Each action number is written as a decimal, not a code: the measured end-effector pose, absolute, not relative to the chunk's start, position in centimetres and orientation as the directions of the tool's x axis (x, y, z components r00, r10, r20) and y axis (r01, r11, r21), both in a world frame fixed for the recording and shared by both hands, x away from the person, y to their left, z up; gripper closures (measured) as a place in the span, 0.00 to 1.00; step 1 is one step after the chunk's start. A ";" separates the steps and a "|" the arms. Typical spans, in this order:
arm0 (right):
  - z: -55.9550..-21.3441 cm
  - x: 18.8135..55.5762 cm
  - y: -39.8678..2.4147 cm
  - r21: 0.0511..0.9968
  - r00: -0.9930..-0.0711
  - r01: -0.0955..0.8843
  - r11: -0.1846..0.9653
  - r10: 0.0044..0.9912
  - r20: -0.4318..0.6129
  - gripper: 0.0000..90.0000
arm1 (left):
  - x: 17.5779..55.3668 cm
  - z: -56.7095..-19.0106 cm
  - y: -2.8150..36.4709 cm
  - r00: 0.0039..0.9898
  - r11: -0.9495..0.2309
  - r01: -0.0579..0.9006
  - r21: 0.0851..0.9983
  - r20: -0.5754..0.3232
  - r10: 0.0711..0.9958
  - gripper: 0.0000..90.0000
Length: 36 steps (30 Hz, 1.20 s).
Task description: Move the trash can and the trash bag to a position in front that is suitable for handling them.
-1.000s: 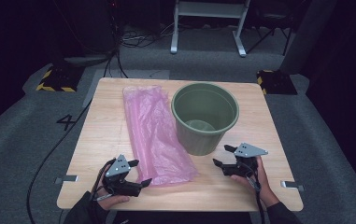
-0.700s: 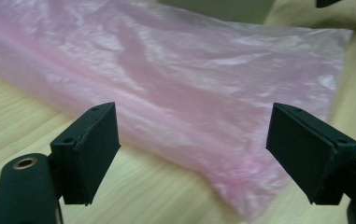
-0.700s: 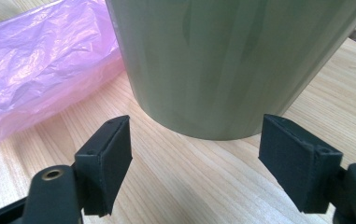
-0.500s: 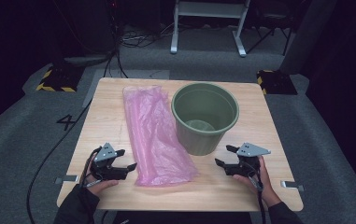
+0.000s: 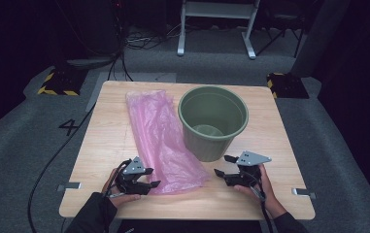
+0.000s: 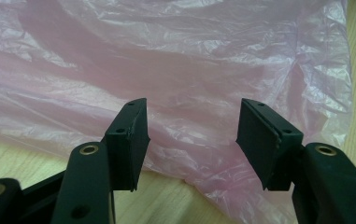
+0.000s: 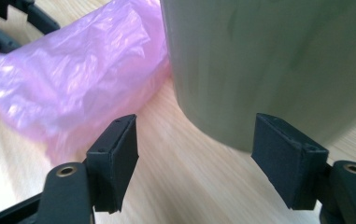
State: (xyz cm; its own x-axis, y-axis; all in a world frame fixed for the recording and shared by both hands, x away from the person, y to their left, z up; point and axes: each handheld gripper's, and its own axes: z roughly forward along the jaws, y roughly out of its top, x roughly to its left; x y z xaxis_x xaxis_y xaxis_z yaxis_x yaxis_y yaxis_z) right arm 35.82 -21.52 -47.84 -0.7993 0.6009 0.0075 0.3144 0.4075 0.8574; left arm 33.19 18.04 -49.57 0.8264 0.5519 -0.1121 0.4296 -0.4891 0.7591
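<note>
High view: wooden table (image 5: pixel 109 126), grey carpet (image 5: pixel 22 145), dark room.

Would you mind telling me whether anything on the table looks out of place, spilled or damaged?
Nothing stands out. The pink plastic bag lies flat and crinkled on the wooden table, beside the upright green bucket, which holds nothing visible. No spill or tear shows.

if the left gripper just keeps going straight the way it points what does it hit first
Most likely the pink plastic bag: the left gripper points at its crumpled near edge, with the film already between the open jaws.
</note>
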 end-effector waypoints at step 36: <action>-46.5 40.6 -22.1 0.845 -0.754 0.371 0.384 0.656 0.033 0.28 | 33.4 -50.1 11.2 0.857 -0.558 0.384 0.736 -0.060 0.511 0.48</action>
